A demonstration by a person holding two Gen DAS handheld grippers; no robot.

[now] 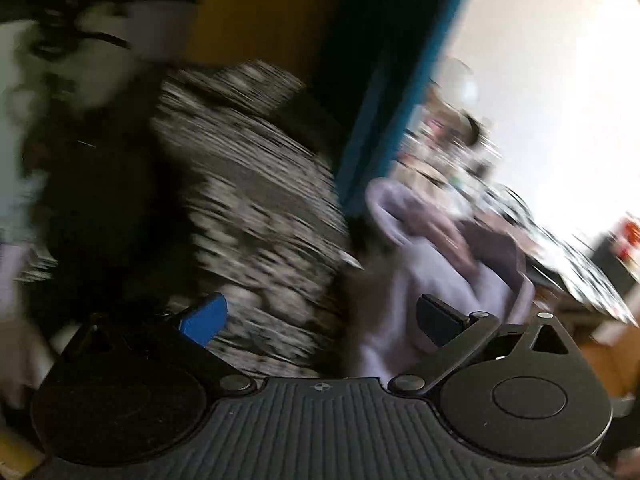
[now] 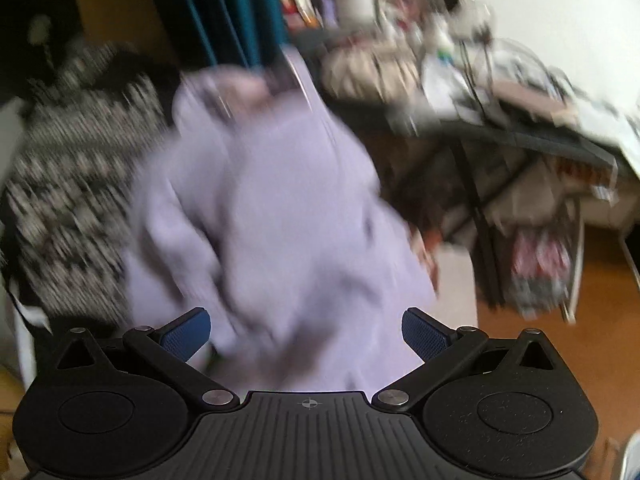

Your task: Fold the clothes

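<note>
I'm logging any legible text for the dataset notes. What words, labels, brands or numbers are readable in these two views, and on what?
None can be read.
Packages and papers on the cluttered table: print is there, but motion blur smears it.
Lavender garment: no label visible.
Black-and-white patterned fabric: pattern only, no lettering.

Pale lilac garment [image 2: 280, 208] seen crumpled and bunched, heaped beside black-and-white patterned fabric [image 2: 72, 184]; details blurred.

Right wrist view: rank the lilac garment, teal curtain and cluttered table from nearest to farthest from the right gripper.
1. Lilac garment, directly ahead of the open right gripper.
2. Cluttered table, to the right, beyond it.
3. Teal curtain, top left, behind; close to call against the table.
</note>
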